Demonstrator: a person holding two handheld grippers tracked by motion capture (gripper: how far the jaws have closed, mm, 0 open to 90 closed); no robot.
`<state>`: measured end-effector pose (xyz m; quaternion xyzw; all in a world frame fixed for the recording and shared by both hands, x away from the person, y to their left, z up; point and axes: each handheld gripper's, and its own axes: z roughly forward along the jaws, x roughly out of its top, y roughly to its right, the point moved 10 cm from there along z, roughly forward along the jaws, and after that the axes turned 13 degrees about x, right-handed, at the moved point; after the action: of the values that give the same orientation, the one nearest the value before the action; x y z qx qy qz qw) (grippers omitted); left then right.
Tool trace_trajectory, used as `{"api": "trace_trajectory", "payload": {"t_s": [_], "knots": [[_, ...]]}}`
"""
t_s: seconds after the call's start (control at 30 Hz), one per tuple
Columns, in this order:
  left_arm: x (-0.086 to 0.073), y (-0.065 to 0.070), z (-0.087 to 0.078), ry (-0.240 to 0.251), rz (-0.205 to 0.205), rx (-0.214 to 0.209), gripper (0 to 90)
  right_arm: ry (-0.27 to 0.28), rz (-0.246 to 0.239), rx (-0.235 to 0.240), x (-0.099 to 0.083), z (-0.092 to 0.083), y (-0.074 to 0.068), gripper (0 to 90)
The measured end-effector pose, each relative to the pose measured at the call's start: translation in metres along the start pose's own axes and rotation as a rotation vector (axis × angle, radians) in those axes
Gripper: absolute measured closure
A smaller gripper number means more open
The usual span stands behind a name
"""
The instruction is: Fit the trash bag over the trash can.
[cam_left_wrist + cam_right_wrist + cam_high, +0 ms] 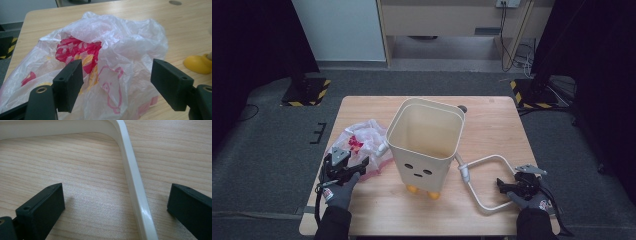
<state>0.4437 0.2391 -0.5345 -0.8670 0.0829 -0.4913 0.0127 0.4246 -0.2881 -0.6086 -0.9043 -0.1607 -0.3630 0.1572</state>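
From above, a crumpled plastic bag (362,145) lies on the counter (492,125) left of a cream bin (424,142). The left gripper (117,85) has its jaws released around the bag's folds. The right gripper (115,212) has its jaws released, straddling the bin's handle (133,182).

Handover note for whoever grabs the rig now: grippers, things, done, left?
Left gripper: open, jaws on either side of the crumpled plastic bag, pads not pressing yet.
Right gripper: open, straddling the bin's white handle, which lies flat on the table; not gripped.
Bin: upright at table centre, looks empty. Bag lies at its left.
Done: both grippers lined up.
Left, probably: grip the bag and get it into the bin; steady the handle if needed.
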Motion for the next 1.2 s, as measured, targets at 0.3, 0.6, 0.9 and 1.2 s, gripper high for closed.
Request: {"api": "trace_trajectory", "payload": {"t_s": [0.3,0.6,0.9,1.2], "knots": [[-0.011,-0.005,0.007,-0.048,-0.022,0.017,49.5,-0.001,-0.013,0.003,0.000,0.000,0.000,1.3],[-0.004,-0.010,-0.004,-0.021,-0.136,-0.009,77.5,-0.003,-0.016,0.010,0.000,0.001,-0.002,1.3],[0.024,-0.017,-0.032,0.093,-0.220,-0.052,86.7,-0.003,-0.013,0.012,0.000,0.001,-0.002,1.3],[0.066,-0.031,-0.072,0.229,-0.348,-0.107,88.4,-0.003,-0.013,0.012,0.000,0.001,-0.003,1.3]]}}
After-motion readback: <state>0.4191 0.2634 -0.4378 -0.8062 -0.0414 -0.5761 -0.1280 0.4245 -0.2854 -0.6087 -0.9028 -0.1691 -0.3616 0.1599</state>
